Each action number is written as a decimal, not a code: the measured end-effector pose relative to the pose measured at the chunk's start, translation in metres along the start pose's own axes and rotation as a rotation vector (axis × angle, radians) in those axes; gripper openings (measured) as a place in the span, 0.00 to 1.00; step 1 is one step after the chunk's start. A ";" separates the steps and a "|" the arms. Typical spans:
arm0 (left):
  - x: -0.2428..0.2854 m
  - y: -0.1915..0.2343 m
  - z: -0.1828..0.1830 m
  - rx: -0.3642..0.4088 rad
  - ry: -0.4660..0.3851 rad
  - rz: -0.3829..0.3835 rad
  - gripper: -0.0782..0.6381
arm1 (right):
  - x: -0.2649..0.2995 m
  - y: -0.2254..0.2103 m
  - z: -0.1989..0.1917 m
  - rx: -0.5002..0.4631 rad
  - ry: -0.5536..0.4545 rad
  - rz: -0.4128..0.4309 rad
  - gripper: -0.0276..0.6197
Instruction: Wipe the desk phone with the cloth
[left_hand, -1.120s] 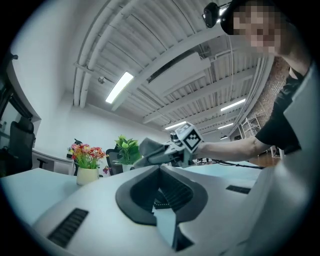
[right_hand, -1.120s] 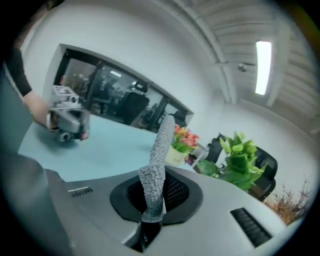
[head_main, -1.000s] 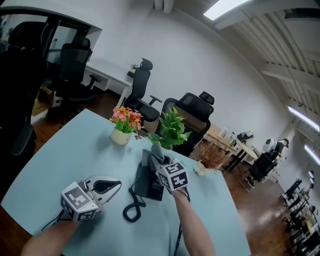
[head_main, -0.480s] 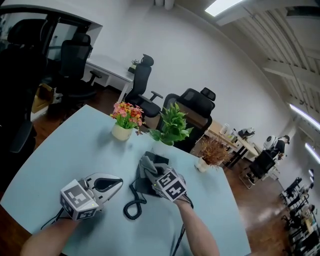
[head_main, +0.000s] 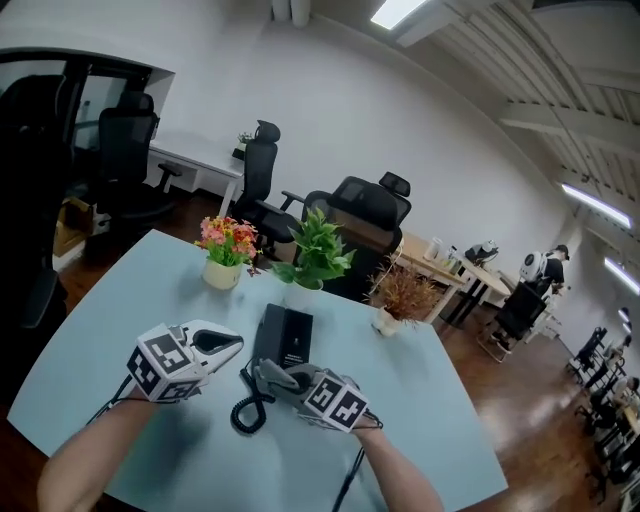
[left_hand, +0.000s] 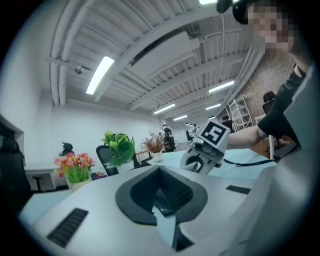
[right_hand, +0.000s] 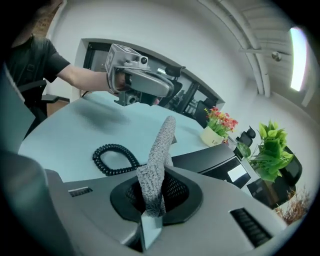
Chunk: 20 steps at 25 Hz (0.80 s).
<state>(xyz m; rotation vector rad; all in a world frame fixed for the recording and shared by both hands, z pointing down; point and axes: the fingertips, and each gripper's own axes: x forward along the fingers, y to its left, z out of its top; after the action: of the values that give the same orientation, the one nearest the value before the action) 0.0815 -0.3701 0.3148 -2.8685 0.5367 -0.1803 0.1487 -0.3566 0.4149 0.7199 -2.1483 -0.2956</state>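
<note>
The black desk phone (head_main: 283, 337) lies on the light blue table (head_main: 120, 290), its coiled cord (head_main: 243, 410) looping toward me. My right gripper (head_main: 270, 373) is shut on a grey cloth (head_main: 268, 376), held at the phone's near end. In the right gripper view the cloth (right_hand: 158, 155) sticks up stiffly from between the jaws, with the phone (right_hand: 212, 161) just beyond it on the right and the cord (right_hand: 113, 159) on the left. My left gripper (head_main: 236, 346) hovers to the left of the phone, shut with nothing in it.
A pot of pink and orange flowers (head_main: 222, 252), a green plant (head_main: 312, 256) and a dried plant (head_main: 396, 300) stand along the table's far edge. Black office chairs (head_main: 355, 215) sit behind it. A cable (head_main: 346, 480) trails off the near edge.
My right gripper has drawn the cloth from the phone's far end back along it to the near end. The left gripper has stayed about where it was.
</note>
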 end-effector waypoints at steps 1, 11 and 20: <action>0.007 0.009 0.013 0.005 -0.008 0.027 0.10 | -0.009 -0.009 0.004 0.030 -0.033 -0.029 0.03; 0.021 0.006 -0.029 -0.197 -0.149 0.169 0.10 | -0.054 -0.156 0.005 0.308 -0.216 -0.417 0.03; 0.034 0.001 -0.041 -0.193 -0.096 0.131 0.10 | 0.021 -0.187 0.007 0.139 -0.046 -0.415 0.03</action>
<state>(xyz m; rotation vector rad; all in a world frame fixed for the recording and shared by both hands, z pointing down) 0.1060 -0.3912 0.3574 -2.9937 0.7576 0.0318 0.2063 -0.5206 0.3418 1.2522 -2.0627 -0.3850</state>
